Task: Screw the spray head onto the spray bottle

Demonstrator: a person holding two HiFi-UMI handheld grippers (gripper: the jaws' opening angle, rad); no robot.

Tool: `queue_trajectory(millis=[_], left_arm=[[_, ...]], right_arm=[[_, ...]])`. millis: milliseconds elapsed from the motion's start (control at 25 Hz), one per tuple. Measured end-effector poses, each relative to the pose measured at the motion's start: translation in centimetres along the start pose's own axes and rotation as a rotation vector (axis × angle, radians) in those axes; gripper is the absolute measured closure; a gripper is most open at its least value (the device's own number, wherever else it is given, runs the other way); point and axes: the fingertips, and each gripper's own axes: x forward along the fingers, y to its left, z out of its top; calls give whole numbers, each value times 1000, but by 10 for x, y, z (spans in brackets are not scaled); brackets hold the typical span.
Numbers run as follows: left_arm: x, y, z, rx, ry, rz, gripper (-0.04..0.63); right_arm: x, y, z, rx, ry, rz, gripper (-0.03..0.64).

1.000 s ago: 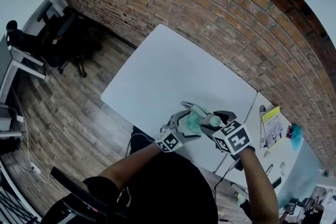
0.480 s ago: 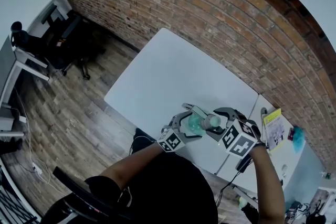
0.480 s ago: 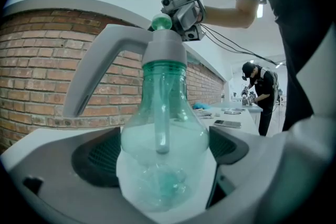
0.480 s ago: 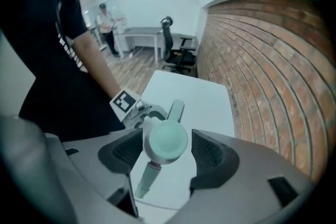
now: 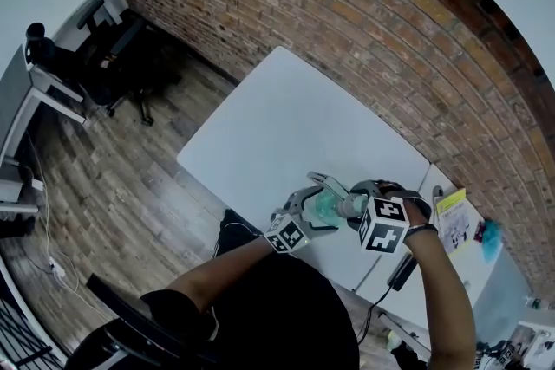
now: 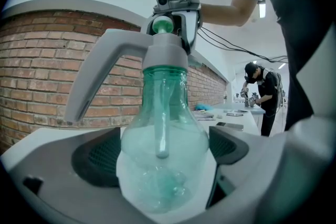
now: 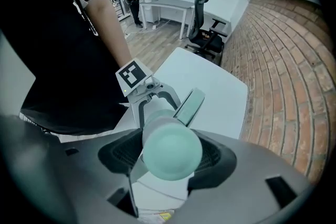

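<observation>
**Bottle held between two grippers over the near desk edge**

Spray bottle (image 5: 326, 204) sits right of frame centre in the head view, in the air above the near edge of the white desk (image 5: 286, 117). Its long axis is roughly level: base to frame left, spray head (image 5: 350, 204) to frame right. The trigger (image 5: 323, 180) sticks out toward the upper left, away from the person.

Left gripper (image 5: 312, 205) has its fingers closed on the clear green bottle body. Right gripper (image 5: 357, 202) has its fingers clamped around the top of the spray head.

The desk top spreads out to the upper left of the grippers. The brick wall (image 5: 364, 30) runs along the far edge. A second desk (image 5: 451, 264) adjoins at lower right.
</observation>
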Motion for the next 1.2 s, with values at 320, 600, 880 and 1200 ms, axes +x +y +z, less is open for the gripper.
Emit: queue_trajectory(millis=[320,600,880,1200], left_arm=[[-2,0,-2,-9,-4,3,75],[-2,-1,-3,-8,-5,-5,75],[-1,0,-2,2,2,-6,77],[-1,-1,-5,-5,18,-6,78]], right_arm=[[0,-4,2,211,-39,-36,345],[-2,-9,1,426,-114,-81,345],[-2,-12,-1,653,-168,-123,344],[-13,-15,2,595,-240,-138,342]])
